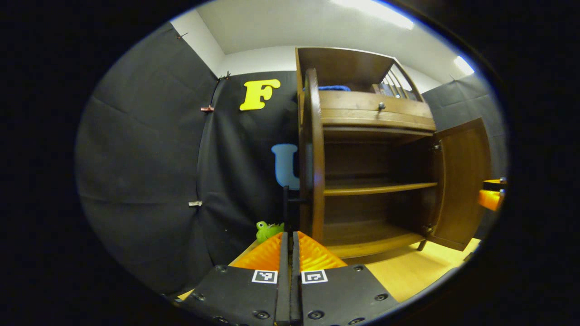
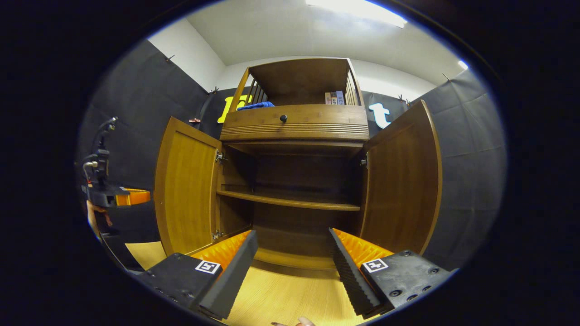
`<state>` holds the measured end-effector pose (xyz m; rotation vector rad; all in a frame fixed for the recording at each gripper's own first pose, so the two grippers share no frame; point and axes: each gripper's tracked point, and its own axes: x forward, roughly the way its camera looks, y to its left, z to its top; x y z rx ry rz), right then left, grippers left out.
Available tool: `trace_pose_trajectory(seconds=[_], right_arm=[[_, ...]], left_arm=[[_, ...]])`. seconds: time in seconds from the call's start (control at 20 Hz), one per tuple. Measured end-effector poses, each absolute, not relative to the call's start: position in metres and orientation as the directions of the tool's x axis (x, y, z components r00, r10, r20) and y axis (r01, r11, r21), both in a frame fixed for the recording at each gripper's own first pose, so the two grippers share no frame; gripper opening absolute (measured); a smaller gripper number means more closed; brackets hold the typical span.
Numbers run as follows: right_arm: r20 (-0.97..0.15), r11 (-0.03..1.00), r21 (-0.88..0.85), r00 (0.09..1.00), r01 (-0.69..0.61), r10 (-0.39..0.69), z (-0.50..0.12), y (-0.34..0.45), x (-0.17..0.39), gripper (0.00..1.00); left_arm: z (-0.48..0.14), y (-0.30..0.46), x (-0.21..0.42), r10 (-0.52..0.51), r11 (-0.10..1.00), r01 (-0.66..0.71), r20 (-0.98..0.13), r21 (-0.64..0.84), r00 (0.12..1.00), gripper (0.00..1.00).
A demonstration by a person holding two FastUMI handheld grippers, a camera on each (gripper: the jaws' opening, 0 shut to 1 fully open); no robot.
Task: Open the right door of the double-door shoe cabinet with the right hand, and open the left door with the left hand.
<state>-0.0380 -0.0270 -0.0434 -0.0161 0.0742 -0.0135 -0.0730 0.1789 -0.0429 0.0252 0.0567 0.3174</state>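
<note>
Brown wooden double-door shoe cabinet (image 2: 294, 131) — stands on a pale yellow wood-grain floor (image 2: 281, 294) against the black cloth wall. Upper section: an open cubby with slatted sides, holding a blue folded cloth (image 2: 256, 106) at its left and a few small boxes (image 2: 334, 98) at its right. Below it, a ribbed drawer front with one dark round knob (image 2: 283, 118). Lower section: a dark interior with a single wooden shelf (image 2: 290, 201) across the middle and a bottom board beneath.

Left door (image 2: 186, 183) — swung wide, inner panel facing out in the right gripper view; seen edge-on in the left gripper view, directly ahead.

Right door (image 2: 403, 181) — likewise swung wide, hinged at the cabinet's right side.

Left gripper (image 1: 290, 237) — fingers clenched together with nothing between them, tips just before the lower edge of the left door; contact cannot be told. It also shows at the left edge of the right gripper view, with a hand below it.

Right gripper (image 2: 294, 235) — fingers spread apart, released, grasping nothing; the open cabinet interior lies straight ahead between them, both doors off to either side and clear of the fingers.

Small green toy (image 1: 268, 230) — on the floor near the wall, left of the cabinet, in the left gripper view.
</note>
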Motion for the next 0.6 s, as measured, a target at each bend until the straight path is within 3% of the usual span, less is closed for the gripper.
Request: trace_pose_trajectory(seconds=[0.2,0.35,0.4,0.6], right_arm=[[-0.07,1.0,-0.008,0.998,-0.002,0.001,-0.034,-0.011,-0.04,0.98],[-0.05,0.999,-0.041,0.998,0.021,-0.023,-0.018,-0.008,-0.04,0.97],[-0.04,0.998,-0.056,0.998,0.039,-0.042,-0.01,-0.01,-0.039,0.97],[0.006,0.993,-0.094,0.998,0.065,-0.064,0.017,-0.004,-0.043,0.97]], left_arm=[[-0.019,0.127,-0.081,0.247,0.968,-0.246,-0.012,0.045,0.969,0.05],[-0.019,0.074,-0.061,0.112,0.993,-0.11,-0.038,0.046,0.993,0.07],[-0.019,0.06,-0.057,0.078,0.996,-0.076,-0.047,0.051,0.996,0.12],[-0.021,0.029,-0.042,0.026,0.998,-0.021,-0.069,0.065,0.997,0.75]])
